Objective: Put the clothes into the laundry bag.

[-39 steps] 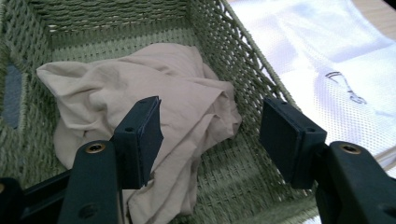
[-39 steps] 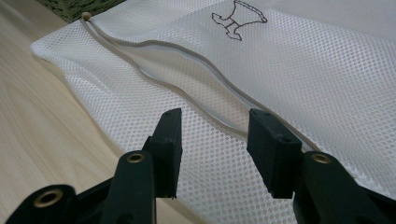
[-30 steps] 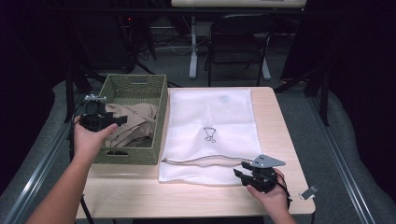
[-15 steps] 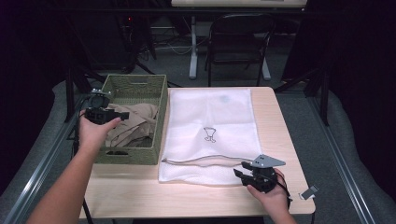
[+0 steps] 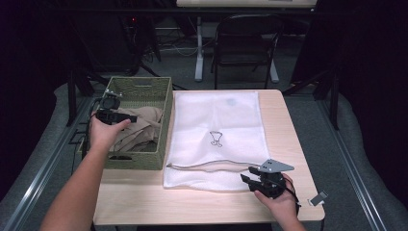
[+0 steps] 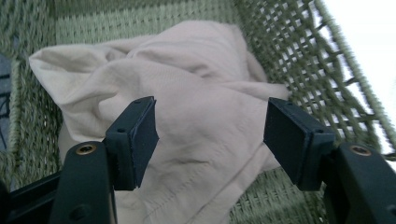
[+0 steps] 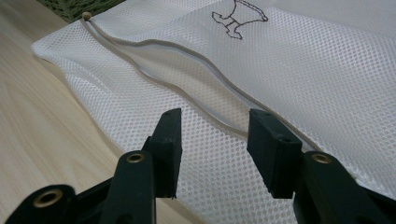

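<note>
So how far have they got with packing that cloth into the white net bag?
Barely started. The mesh bag lies flat on the table, its zip opening gaping. The left tongs hover open above the beige cloth, which sits in the basket. The right tongs wait open at the bag's edge. Grabbing, stuffing and zipping remain.

In the high view the near wall of the woven basket (image 5: 137,161) hides the lower folds of the beige cloth (image 5: 144,130), and the person's left hand (image 5: 106,134) covers its left part. The small drawing (image 5: 217,138) printed on the white mesh bag (image 5: 219,120) is too small there to make out. In the right gripper view the top edge cuts off that drawing (image 7: 239,16), and the bag (image 7: 299,60) runs out at the top and right. In the left gripper view the basket (image 6: 299,60) is cut by every edge, its weave blurred at the right.
</note>
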`<state>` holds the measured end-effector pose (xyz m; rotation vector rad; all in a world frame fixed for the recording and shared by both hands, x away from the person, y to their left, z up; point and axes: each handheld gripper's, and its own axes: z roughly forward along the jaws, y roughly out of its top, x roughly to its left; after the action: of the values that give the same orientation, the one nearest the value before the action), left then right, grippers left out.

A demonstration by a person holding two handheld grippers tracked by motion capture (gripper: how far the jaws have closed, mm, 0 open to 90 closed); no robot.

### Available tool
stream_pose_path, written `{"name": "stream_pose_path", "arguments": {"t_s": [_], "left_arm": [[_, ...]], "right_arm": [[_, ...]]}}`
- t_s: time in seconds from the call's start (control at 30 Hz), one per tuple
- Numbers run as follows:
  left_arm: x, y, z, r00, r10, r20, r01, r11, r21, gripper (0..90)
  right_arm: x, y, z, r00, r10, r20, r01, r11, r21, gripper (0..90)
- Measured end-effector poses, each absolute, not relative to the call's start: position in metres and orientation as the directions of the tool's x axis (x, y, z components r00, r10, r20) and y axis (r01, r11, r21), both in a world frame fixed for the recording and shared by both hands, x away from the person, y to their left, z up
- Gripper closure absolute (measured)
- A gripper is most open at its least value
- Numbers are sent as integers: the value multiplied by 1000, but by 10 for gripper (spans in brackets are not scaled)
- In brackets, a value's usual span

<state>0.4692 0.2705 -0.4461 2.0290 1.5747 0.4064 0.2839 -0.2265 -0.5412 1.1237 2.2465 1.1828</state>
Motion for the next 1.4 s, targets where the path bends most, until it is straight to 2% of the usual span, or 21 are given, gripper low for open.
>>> {"name": "stream_pose_path", "arguments": {"t_s": [0.37, 0.7, 1.4], "left_arm": [[484, 275, -465, 219, 967, -129, 836, -118, 536, 348], [491, 274, -479, 197, 972, -128, 851, -105, 515, 347], [504, 274, -498, 151, 982, -117, 877, -78, 475, 281]], "right_arm": [[284, -227, -541, -619, 784, 52, 484, 328, 811, 553], [285, -227, -541, -622, 782, 53, 485, 330, 810, 550], [285, -227, -542, -625, 779, 55, 484, 330, 811, 549]]}}
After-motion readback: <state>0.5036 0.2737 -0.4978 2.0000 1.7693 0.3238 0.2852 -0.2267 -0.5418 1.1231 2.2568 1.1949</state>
